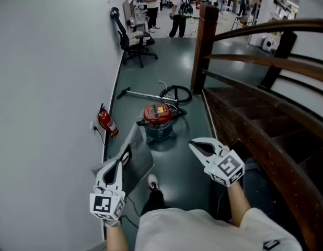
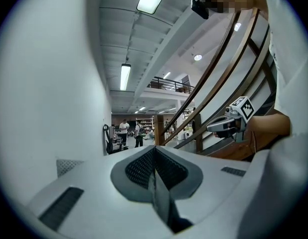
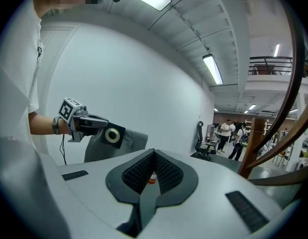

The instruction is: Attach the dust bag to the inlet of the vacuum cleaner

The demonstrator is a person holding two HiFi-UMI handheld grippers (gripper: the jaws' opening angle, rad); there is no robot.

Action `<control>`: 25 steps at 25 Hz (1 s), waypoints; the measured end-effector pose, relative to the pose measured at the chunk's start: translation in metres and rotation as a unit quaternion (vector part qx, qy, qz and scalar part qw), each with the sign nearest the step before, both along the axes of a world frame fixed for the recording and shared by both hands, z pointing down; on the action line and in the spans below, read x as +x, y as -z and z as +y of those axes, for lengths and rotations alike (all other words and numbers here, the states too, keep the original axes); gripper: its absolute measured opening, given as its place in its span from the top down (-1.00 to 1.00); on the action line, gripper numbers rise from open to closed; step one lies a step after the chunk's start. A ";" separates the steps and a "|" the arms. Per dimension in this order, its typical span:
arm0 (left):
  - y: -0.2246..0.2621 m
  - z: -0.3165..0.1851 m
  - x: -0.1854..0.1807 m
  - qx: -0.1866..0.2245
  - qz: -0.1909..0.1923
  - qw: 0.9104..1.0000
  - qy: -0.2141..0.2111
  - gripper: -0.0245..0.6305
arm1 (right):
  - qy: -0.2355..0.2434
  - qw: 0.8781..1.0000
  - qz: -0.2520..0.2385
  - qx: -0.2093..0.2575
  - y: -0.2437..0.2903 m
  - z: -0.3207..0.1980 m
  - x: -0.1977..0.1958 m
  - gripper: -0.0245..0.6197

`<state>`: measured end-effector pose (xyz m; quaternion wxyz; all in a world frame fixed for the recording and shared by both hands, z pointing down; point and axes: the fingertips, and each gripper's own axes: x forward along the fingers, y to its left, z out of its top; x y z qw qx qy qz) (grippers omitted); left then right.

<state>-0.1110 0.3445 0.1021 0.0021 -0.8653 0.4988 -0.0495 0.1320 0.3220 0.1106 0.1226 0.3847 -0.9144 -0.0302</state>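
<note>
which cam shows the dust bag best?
Right gripper view: the dust bag hangs from the left hand-held gripper, collar hole facing the camera. Head view shows it from above, foreshortened. Left gripper view shows only a thin edge between shut jaws.

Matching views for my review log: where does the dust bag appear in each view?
Head view: dust bag, lower left, in the left gripper.
Left gripper view: not distinguishable at the shut jaws.
Right gripper view: left of centre, held by that gripper.
Shared landmark: the black office chair.
</note>
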 end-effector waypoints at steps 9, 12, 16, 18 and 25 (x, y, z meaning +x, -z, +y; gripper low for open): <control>0.013 -0.110 -0.030 0.002 -0.011 1.000 0.000 0.90 | -0.008 1.000 -0.017 0.004 0.018 -0.109 -0.031 0.84; 0.012 -0.144 -0.040 0.000 -0.012 1.000 -0.001 0.90 | -0.016 1.000 -0.014 0.000 0.019 -0.144 -0.037 0.84; 0.011 -0.190 -0.053 -0.005 -0.012 1.000 -0.003 0.90 | -0.025 1.000 -0.011 -0.004 0.021 -0.192 -0.047 0.84; 0.011 -0.212 -0.058 -0.009 -0.012 1.000 -0.003 0.90 | -0.030 1.000 -0.008 -0.008 0.020 -0.216 -0.051 0.84; 0.008 -0.279 -0.073 -0.013 -0.012 1.000 0.000 0.90 | -0.034 0.999 -0.002 -0.018 0.014 -0.286 -0.069 0.84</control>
